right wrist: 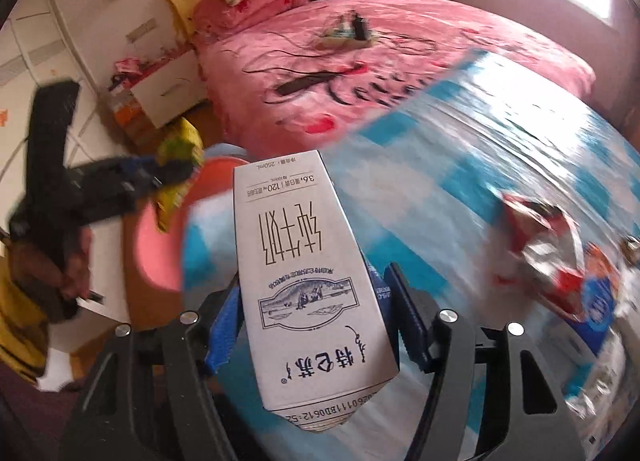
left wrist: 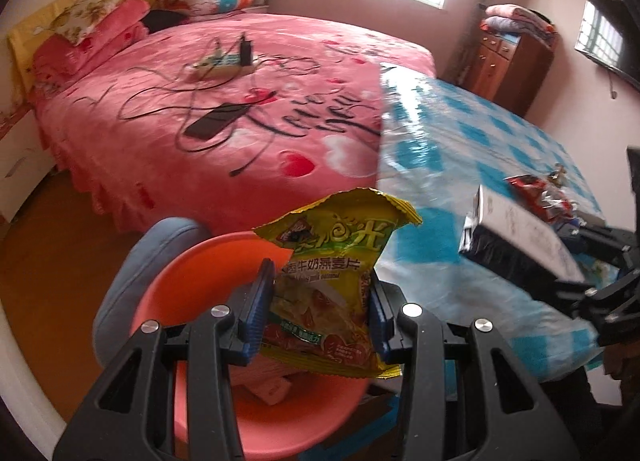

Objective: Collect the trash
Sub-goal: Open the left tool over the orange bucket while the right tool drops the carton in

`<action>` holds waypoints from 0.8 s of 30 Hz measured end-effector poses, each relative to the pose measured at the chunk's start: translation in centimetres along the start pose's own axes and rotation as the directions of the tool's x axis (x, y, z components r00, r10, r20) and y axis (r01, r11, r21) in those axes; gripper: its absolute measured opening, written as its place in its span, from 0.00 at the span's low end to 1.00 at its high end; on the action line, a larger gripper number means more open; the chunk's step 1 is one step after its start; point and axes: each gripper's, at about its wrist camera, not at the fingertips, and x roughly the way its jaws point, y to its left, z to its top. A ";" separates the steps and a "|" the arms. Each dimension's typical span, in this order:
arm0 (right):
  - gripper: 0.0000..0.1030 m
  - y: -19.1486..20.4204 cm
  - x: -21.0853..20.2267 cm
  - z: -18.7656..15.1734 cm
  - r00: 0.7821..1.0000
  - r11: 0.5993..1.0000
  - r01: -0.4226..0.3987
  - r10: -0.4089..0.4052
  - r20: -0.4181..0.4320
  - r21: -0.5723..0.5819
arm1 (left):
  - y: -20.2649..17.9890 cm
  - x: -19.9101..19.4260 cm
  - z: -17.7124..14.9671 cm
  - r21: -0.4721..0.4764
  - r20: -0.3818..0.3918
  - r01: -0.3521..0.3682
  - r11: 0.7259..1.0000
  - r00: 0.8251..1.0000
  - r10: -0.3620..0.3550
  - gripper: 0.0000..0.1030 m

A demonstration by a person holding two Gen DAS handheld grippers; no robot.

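Note:
My left gripper (left wrist: 320,309) is shut on a yellow-green oatmeal snack packet (left wrist: 332,273) and holds it above the pink plastic bin (left wrist: 176,301). My right gripper (right wrist: 316,325) is shut on a white milk carton (right wrist: 304,273), held over the table with the blue-and-white checked cover (right wrist: 460,189). The carton (left wrist: 516,237) and right gripper (left wrist: 592,273) show at the right of the left wrist view. The left gripper (right wrist: 132,181) with the packet (right wrist: 176,165) shows at the left of the right wrist view, over the bin (right wrist: 156,253). A red-and-silver wrapper (right wrist: 548,249) lies on the table.
A pink bed (left wrist: 224,101) with cables, a charger and a dark phone fills the background. A blue chair back (left wrist: 132,277) stands beside the bin. A wooden cabinet (left wrist: 508,61) stands by the far wall. A blue-and-white package (right wrist: 600,301) lies by the wrapper.

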 end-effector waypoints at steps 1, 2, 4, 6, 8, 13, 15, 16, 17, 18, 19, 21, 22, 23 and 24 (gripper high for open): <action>0.65 0.7 0.3 0.6 1.000 1.000 -0.022 0.022 -0.002 -0.003 | 0.4 0.0 -0.2 -0.005 -0.002 -0.011 1.000 1.000 0.011 0.43; 0.65 1.6 0.7 1.3 0.999 0.999 -0.043 0.043 -0.006 -0.008 | 0.9 0.0 -0.5 -0.013 -0.006 -0.024 1.000 1.000 0.024 0.43; 0.65 3.1 1.5 2.3 0.998 0.997 -0.068 0.068 -0.013 -0.023 | 2.1 0.2 -1.0 -0.040 -0.018 -0.048 0.998 0.999 0.047 0.43; 0.65 4.7 2.5 3.3 0.995 0.995 -0.095 0.094 -0.023 -0.040 | 3.1 0.3 -1.5 -0.062 -0.029 -0.071 0.996 0.997 0.069 0.43; 0.65 6.4 3.7 4.1 0.993 0.991 -0.117 0.115 -0.037 -0.061 | 4.1 0.5 -2.0 -0.083 -0.042 -0.102 0.991 0.994 0.099 0.49; 0.66 9.6 7.0 5.2 0.987 0.985 -0.147 0.141 -0.075 -0.088 | 6.8 0.1 -2.9 -0.154 -0.042 -0.189 0.970 0.982 0.184 0.77; 0.69 10.0 8.1 5.4 0.981 0.981 -0.180 0.172 -0.092 -0.076 | 7.9 0.0 -3.1 -0.175 -0.050 -0.225 0.958 0.974 0.220 0.79; 0.76 10.1 8.6 5.5 0.978 0.980 -0.190 0.184 -0.096 -0.058 | 8.2 0.0 -3.1 -0.180 -0.057 -0.243 0.953 0.970 0.236 0.81; 0.80 10.0 8.7 5.4 0.978 0.981 -0.189 0.184 -0.094 -0.045 | 8.5 0.0 -3.1 -0.184 -0.061 -0.263 0.947 0.965 0.256 0.82; 0.81 9.9 8.8 5.4 0.978 0.981 -0.191 0.187 -0.092 -0.031 | 8.7 -0.1 -3.2 -0.187 -0.062 -0.277 0.942 0.961 0.270 0.83; 0.81 9.8 8.9 5.4 0.976 0.980 -0.199 0.197 -0.091 -0.018 | 8.9 -0.1 -3.2 -0.187 -0.062 -0.285 0.940 0.958 0.278 0.83; 0.82 9.5 8.6 5.2 0.979 0.981 -0.192 0.190 -0.079 -0.008 | 9.0 -0.1 -3.1 -0.188 -0.062 -0.298 0.936 0.955 0.291 0.83; 0.84 9.3 8.2 5.1 0.983 0.985 -0.173 0.172 -0.067 -0.008 | 8.9 -0.1 -3.0 -0.186 -0.061 -0.307 0.933 0.952 0.301 0.84; 0.84 9.2 7.9 5.0 0.985 0.986 -0.166 0.165 -0.059 -0.008 | 8.8 0.0 -2.9 -0.183 -0.060 -0.313 0.932 0.950 0.308 0.84; 0.84 9.0 7.6 4.9 0.986 0.987 -0.159 0.158 -0.049 -0.008 | 8.7 0.1 -2.8 -0.179 -0.060 -0.321 0.930 0.947 0.316 0.84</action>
